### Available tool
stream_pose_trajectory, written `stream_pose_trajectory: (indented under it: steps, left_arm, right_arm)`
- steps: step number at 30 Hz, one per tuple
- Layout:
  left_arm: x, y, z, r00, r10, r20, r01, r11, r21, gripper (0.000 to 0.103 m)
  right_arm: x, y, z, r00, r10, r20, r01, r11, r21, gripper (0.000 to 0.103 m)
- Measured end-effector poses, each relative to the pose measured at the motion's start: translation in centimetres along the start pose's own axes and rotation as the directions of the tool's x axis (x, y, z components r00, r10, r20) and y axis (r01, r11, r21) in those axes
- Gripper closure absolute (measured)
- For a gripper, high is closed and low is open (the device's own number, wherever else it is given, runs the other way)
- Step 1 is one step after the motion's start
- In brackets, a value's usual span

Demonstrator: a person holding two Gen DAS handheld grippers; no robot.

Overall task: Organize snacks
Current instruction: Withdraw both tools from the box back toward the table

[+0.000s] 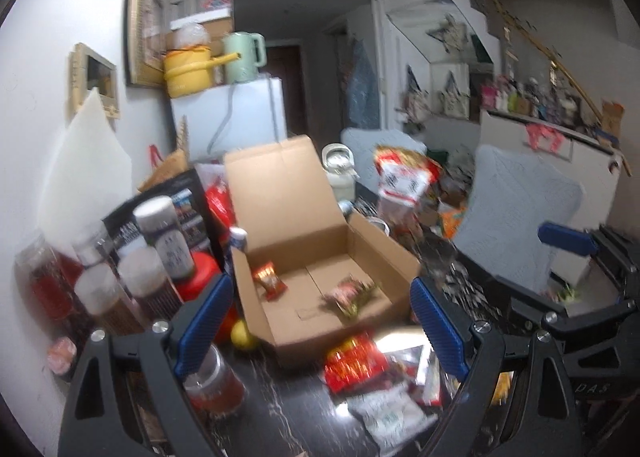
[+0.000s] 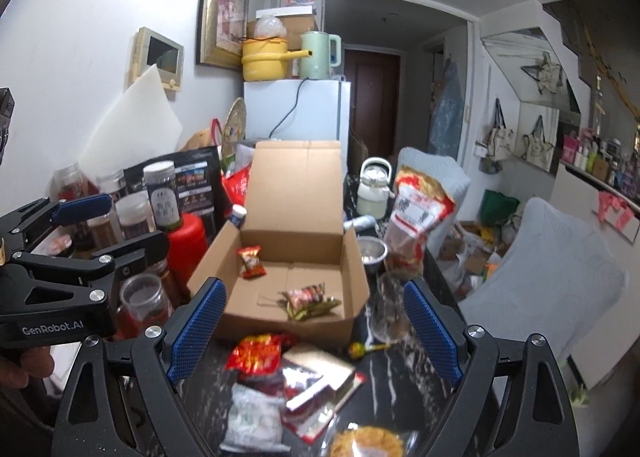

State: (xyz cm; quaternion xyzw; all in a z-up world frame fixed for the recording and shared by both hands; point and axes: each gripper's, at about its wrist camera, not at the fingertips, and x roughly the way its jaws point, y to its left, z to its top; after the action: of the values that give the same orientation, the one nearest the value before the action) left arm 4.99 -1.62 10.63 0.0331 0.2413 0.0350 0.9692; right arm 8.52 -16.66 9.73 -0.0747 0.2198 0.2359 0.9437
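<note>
Open cardboard box (image 2: 280, 257) holds two snack packets (image 2: 251, 262).

"GenRobot.AI" is printed on the left claw (image 2: 80, 225).

Both tools look alike. The left gripper (image 1: 320, 321) has a matte black frame with triangular cut-outs, round silver screw heads at the joints and two fingers (image 1: 204, 325) faced with ribbed blue pads. The right gripper (image 2: 312, 331) is built the same, its blue pads (image 2: 430, 331) finely dotted. White lettering, "GenRobot.AI", marks the side of the left gripper's black body.
</note>
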Motion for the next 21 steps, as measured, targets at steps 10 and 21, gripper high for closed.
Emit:
stream_pose_trajectory:
  steps: [10,21]
  left_arm:
    - [-0.3,-1.5,-4.4,0.999,-0.031,-0.043,0.032,0.999,0.011,0.012]
    - [1.2,-2.2,-8.2,0.988,-0.085,-0.130,0.084,0.996,-0.014,0.012]
  right_arm:
    - [-0.6,-0.2,-5.0,0.998,-0.030,-0.063,0.031,0.999,0.026,0.012]
    - [-1.0,-1.1,-9.3,0.990,-0.072,-0.118,0.079,0.995,0.058,0.012]
